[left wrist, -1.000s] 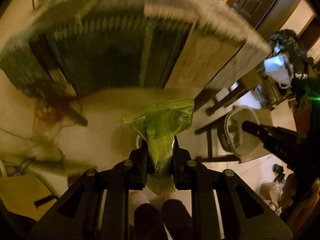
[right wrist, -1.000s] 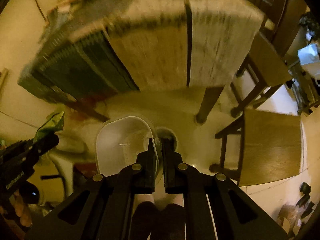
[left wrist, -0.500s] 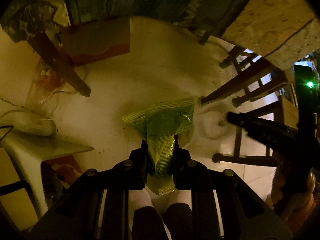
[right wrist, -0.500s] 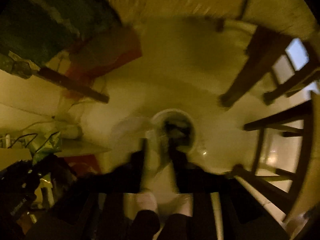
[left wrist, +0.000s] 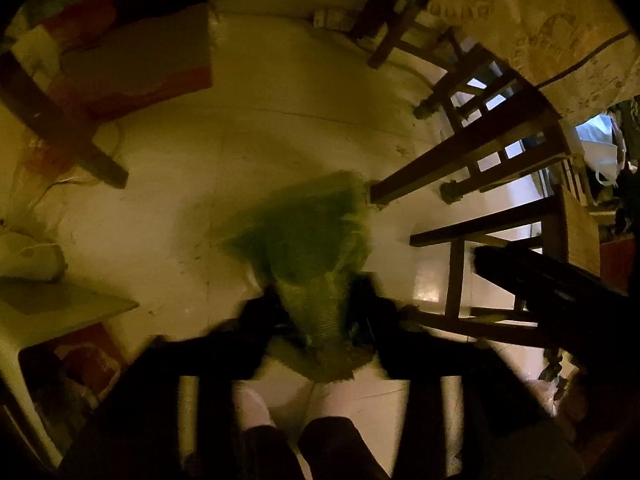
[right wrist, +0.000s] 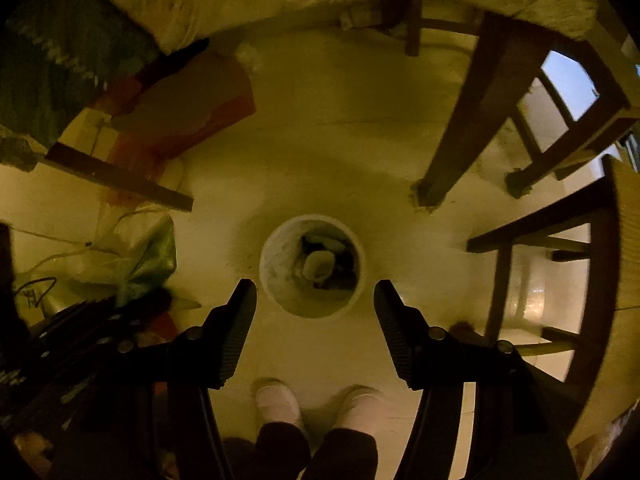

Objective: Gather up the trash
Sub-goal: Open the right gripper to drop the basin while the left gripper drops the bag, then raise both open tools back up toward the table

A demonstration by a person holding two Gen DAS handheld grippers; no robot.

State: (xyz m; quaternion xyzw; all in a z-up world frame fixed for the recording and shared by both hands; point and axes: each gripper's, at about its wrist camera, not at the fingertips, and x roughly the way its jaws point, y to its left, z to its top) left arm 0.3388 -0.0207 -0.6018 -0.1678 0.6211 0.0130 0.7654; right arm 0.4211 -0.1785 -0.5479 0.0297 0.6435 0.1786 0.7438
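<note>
Pale floor holds a round white bin (right wrist: pixel 312 266); right tongs (right wrist: pixel 315 294) spread empty above it, left tongs (left wrist: pixel 316 300) opening around a green foil wrapper (left wrist: pixel 304 240).

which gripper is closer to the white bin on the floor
Right. The right gripper hangs directly above the white bin, jaws opening and empty. The left gripper, off to its side, is opening around the green wrapper.

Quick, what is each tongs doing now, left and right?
Left tongs: opening, green wrapper still between them.
Right tongs: open, opening, holding nothing.
</note>
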